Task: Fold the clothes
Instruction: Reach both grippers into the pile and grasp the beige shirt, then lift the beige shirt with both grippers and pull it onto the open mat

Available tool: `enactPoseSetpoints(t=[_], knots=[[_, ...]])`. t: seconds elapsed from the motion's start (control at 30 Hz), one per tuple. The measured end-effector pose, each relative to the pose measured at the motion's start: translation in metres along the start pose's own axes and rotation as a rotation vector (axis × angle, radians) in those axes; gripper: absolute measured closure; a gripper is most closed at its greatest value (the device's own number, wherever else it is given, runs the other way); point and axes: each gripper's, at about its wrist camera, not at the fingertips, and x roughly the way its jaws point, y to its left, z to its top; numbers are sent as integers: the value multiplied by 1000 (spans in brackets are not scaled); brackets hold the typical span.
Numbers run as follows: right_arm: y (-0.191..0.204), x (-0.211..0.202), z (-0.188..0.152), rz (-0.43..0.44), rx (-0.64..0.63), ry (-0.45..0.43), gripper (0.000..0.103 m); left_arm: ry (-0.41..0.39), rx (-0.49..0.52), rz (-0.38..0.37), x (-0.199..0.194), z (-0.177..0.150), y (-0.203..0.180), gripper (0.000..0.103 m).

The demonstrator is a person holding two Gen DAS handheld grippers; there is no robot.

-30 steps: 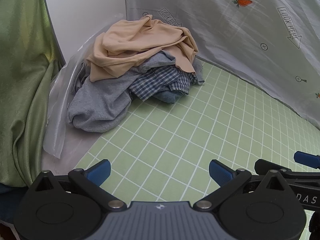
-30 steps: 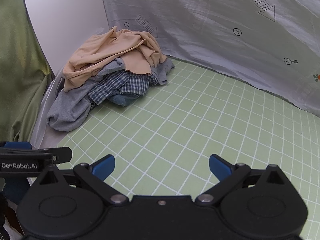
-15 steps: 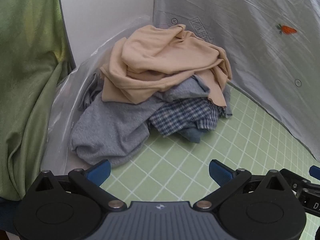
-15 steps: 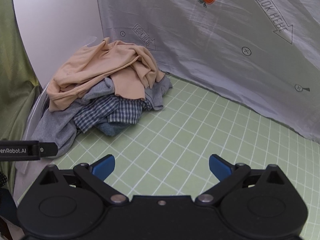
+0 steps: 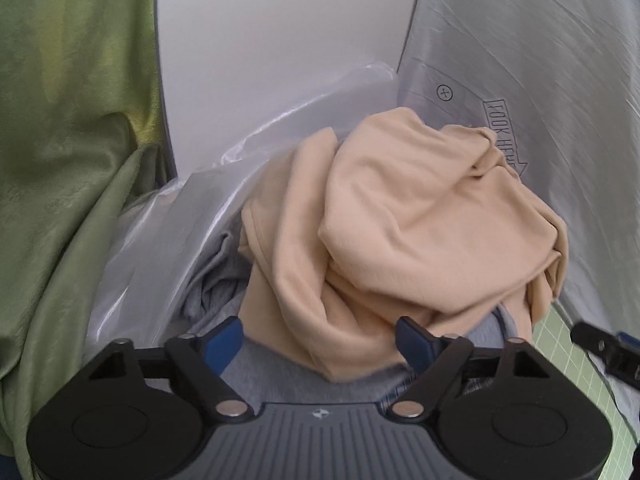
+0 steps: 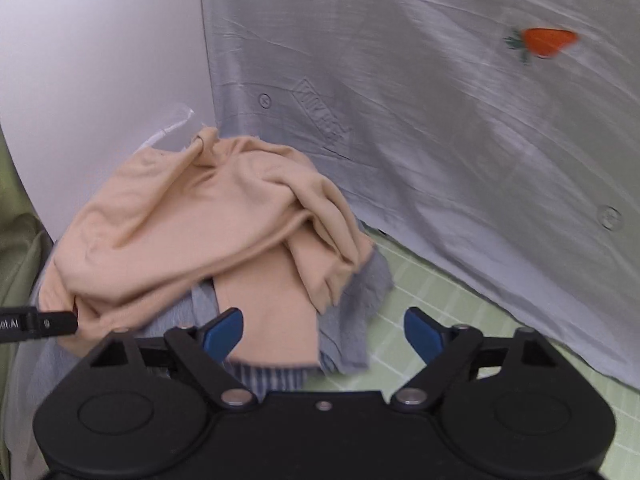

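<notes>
Both views were evenly, softly lit, with faint shadows. Fisheye distortion bent the edges and darkened the corners. Glare streaked the plastic sheet (image 5: 256, 136). Motion blur smeared the carrot print (image 6: 544, 42) and the clothes (image 6: 208, 236).

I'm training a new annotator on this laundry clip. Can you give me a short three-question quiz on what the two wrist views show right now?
1. True or false: the left tool is shut on the beige garment.
2. Which item lies on top of the pile? A) grey garment B) beige garment C) checked blue garment
3. Fill in: the printed picture on the silver backdrop in the right wrist view is an orange ____.

Key
1. False: its jaws stand wide apart at the pile's near edge, gripping nothing. The right tool is open too.
2. B: it drapes over the grey and checked ones.
3. carrot
</notes>
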Motion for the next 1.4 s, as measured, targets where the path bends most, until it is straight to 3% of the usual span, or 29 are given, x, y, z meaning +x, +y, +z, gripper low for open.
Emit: enactPoseSetpoints(t=[0.07,0.17,0.33,0.4,0.43,0.63,0.77,0.9,1.07,1.23,1.3,1.4], knots=[[4,17,13,39,13,-8,23,21,-13,-7,11,6,3,45],[6,43,28,103,62,3,38,42,-44,-29,24,9,6,67],[9,77,40,173,131,44,51,36,-26,-34,29,9,5,76],[8,82,41,216,150,33,86,29,-21,-35,27,8,5,77],[8,79,40,212,147,13,91,25,-16,-34,26,7,4,79],[-2,42,28,183,121,-80,96,-31,58,-24,5,7,-6,87],[-29,-3,6,142,179,-118,96,-66,90,-76,-19,2,-19,89],[-63,-65,-37,54,224,-159,97,-64,158,-146,-46,-26,-45,88],[-99,-147,-117,-72,281,-158,97,-38,241,-249,-82,-70,-77,88],[-122,-216,-214,-272,285,-62,97,147,352,-337,-97,-171,-111,88],[-137,-236,-258,-343,315,17,96,226,399,-366,-102,-214,-124,88],[-161,-256,-312,-403,394,112,95,339,458,-384,-107,-271,-139,88]])
